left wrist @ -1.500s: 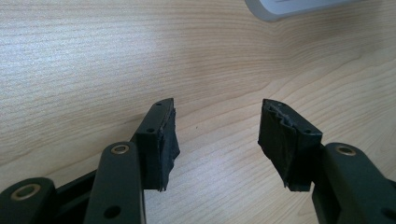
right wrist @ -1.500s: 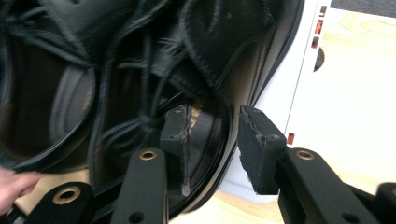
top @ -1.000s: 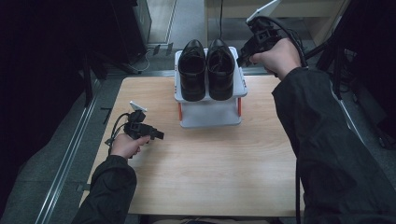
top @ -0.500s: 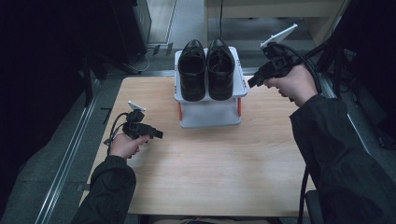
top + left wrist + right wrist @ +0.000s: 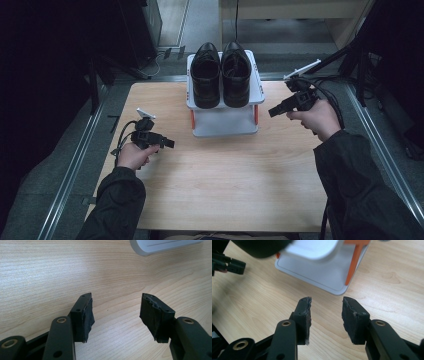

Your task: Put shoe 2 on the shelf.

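The pair of black shoes (image 5: 221,74) stood side by side on the white rack (image 5: 225,125) at upper centre of the table (image 5: 225,185). Right tongs (image 5: 272,112), beside the rack, had just been opening, empty. Left tongs (image 5: 170,144), at left, were released, empty.

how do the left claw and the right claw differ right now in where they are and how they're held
The left claw is low over the wooden table, well off to the left of the white two-tier shoe rack with orange posts; the right claw is close beside the rack's right edge. The left claw's jaws gape wider than the right's. Both are open and hold nothing, and both sets of jaws have just been opening.
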### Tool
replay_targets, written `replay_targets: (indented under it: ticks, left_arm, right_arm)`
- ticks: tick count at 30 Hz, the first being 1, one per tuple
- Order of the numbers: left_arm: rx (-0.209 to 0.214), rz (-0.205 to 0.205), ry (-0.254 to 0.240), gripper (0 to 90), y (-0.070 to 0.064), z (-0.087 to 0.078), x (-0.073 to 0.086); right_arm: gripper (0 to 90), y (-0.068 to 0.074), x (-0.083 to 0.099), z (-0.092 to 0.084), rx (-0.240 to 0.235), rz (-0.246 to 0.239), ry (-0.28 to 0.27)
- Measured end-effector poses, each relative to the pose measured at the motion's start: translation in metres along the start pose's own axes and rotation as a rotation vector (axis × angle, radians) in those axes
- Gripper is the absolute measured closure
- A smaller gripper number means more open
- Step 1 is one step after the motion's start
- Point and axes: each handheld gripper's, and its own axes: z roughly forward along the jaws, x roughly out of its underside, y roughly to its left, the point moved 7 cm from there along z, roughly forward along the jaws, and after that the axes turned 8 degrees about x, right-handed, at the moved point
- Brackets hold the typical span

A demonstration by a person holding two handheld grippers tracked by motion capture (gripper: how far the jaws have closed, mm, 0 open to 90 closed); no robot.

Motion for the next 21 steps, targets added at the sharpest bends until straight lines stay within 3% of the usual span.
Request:
replay_targets:
  ticks: [9,19,21]
  left_arm:
    - [-0.007,0.026,-0.003,41.9,0.000,0.000,0.000]
    - [-0.016,0.056,0.002,41.1,0.000,0.003,0.001]
    - [-0.016,0.061,-0.019,40.8,-0.001,0.003,0.000]
  right_arm:
    - [58.2,-0.006,0.039,0.035,-0.034,-0.043,-0.008]
    - [56.6,-0.011,0.071,0.058,-0.072,-0.032,-0.016]
    - [56.5,-0.013,0.074,0.061,-0.080,-0.033,-0.030]
